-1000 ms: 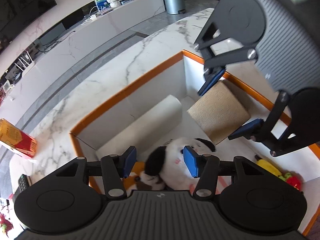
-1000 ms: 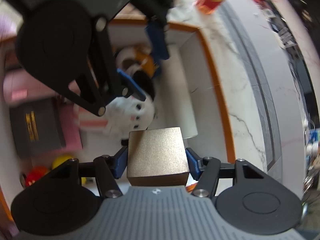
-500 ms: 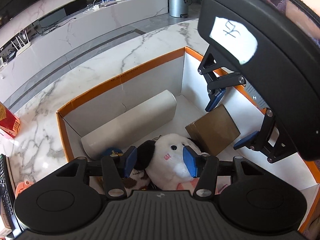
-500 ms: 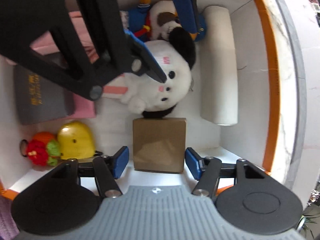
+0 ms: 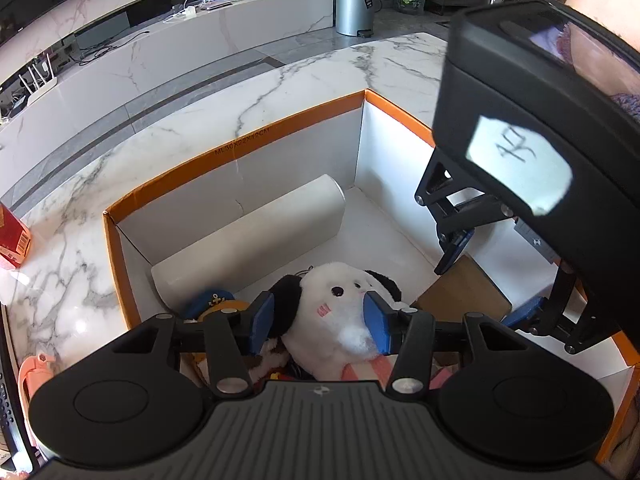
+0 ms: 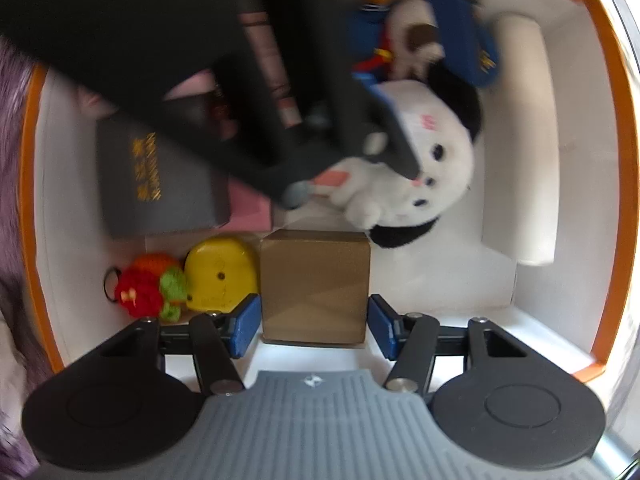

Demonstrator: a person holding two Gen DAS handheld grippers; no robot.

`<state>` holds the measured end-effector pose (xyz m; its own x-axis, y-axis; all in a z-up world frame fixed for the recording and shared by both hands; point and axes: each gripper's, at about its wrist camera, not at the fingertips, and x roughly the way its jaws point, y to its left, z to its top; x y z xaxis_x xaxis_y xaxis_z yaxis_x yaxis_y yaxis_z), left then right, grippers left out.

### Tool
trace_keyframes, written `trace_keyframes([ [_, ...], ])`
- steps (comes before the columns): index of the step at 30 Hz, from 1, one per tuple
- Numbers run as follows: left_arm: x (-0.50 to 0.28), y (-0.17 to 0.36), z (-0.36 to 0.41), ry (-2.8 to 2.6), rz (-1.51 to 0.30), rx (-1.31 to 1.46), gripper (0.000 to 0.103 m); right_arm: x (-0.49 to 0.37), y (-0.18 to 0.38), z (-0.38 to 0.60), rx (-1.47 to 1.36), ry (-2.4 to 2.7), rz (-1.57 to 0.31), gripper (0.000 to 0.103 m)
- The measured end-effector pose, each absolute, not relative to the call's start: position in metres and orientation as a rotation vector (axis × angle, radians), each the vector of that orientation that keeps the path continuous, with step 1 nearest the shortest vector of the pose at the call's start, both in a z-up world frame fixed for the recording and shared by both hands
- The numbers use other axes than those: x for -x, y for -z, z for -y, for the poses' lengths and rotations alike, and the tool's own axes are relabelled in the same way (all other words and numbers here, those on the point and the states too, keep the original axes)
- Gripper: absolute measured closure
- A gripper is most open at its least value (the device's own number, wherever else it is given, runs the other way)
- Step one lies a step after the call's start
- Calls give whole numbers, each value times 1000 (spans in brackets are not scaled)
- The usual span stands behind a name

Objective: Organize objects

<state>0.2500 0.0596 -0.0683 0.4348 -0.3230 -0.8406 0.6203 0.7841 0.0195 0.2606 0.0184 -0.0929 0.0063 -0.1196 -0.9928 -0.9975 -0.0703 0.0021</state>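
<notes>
Right gripper [image 6: 314, 326]: jaws closing, pads just clear of the brown cardboard box [image 6: 315, 286] between them.
Left gripper [image 5: 318, 322]: jaws closing around the panda plush [image 5: 340, 308], not yet pressing.
Place: both inside the orange-rimmed box [image 5: 240, 146]; white roll [image 5: 248, 240] along its wall.

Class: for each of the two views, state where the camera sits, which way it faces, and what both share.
Left wrist: on the left gripper, angled down into the orange-rimmed box; an arm shows top right.
Right wrist: on the right gripper, facing straight down; its closing fingers flank the brown box.
Shared: panda plush, white roll, and each other's gripper.
</notes>
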Motion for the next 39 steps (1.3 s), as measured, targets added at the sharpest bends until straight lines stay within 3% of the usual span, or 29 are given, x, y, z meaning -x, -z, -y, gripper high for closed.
trace_keyframes([
  [4,-245,63,-59,602,-948,-365,45,-264,86,-18,1309,-1183,-1269,42],
  [9,-230,52,-57,605,-941,-395,45,-259,63,-14,1277,-1142,-1198,33],
  [15,-199,27,-57,561,-899,-381,45,-241,25,-4,1131,-1065,-1112,32],
  [29,-116,-23,-60,274,-683,-166,45,-141,-48,65,394,-657,-790,27],
  [34,-92,-27,-49,202,-628,-147,36,-110,-63,81,190,-587,-715,25],
  [39,-69,-28,-49,116,-582,-28,20,-81,-62,118,129,-490,-633,19],
])
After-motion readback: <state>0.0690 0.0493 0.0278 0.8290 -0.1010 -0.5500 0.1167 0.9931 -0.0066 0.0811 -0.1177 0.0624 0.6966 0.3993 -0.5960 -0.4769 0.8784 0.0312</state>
